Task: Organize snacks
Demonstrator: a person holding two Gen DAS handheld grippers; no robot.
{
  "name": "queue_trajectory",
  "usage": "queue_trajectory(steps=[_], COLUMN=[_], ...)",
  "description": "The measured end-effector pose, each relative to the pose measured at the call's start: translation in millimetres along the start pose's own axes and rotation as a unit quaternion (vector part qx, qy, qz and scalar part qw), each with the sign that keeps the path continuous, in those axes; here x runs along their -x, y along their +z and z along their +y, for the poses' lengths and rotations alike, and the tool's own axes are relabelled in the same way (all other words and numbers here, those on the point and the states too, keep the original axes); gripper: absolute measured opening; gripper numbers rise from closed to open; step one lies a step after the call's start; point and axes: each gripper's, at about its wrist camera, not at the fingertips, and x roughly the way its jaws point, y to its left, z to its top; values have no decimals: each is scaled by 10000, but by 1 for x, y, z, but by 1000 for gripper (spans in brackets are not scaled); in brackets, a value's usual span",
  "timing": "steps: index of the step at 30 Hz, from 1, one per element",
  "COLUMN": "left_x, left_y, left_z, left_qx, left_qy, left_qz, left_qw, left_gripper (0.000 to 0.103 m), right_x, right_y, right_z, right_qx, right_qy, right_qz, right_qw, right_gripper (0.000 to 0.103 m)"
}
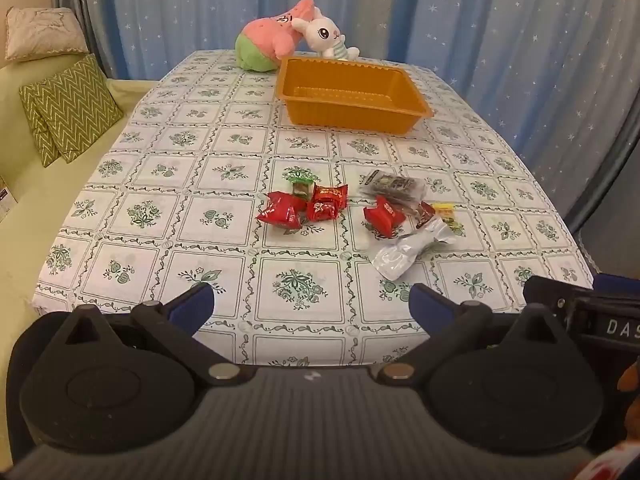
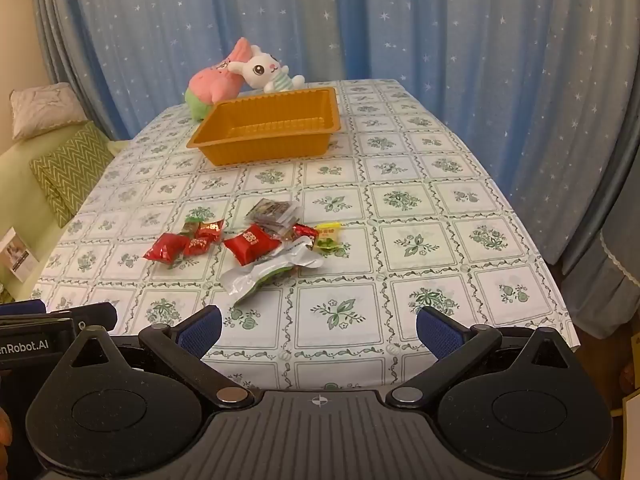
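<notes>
- We see blue star-printed curtains (image 2: 400, 20) behind a table (image 1: 160, 200) under a floral grid cloth; zigzag green cushions (image 1: 68, 108) sit on a sofa to our left.
- Two plush toys, a pink starfish (image 1: 272, 36) and a white rabbit (image 1: 326, 34), lean together just behind the tray.
- The orange plastic tray (image 1: 408, 114), rectangular and ribbed inside, sits at the far end, its long axis crosswise to us.
- The snacks cluster mid-table, well apart from the tray: glossy red packets (image 1: 280, 210), a dark clear-wrapped pack (image 1: 394, 186), a small yellow sweet (image 2: 329, 231).
- A crinkled silver pouch (image 2: 268, 270) lies nearest us, angled diagonally.
- Our left gripper (image 1: 311, 306) and right gripper (image 2: 319, 330) hover spread wide, holding nothing.
</notes>
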Motion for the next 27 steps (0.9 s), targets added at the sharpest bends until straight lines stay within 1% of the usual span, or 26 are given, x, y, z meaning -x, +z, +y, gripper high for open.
queue_trajectory(steps=[2, 6, 7, 11, 27], left_x=[-1, -4, 0, 2, 2], left_y=[1, 0, -2, 0, 0], left_z=[3, -4, -1, -3, -4], left_qx=[42, -70, -33, -31, -46], left_qy=[-18, 147, 89, 53, 4], left_qz=[4, -17, -89, -123, -125], left_qw=[10000, 9999, 9999, 9999, 9999], left_gripper=[103, 103, 103, 103, 103], right_x=[0, 0, 0, 0, -1], right_y=[0, 0, 0, 0, 0], right_z=[0, 1, 1, 2, 1], right_qx=[-4, 8, 6, 9, 16], right_qy=[2, -4, -6, -8, -7], right_qz=[-37, 6, -4, -3, 2], right_qw=[10000, 10000, 10000, 10000, 10000], right_gripper=[103, 103, 103, 103, 103])
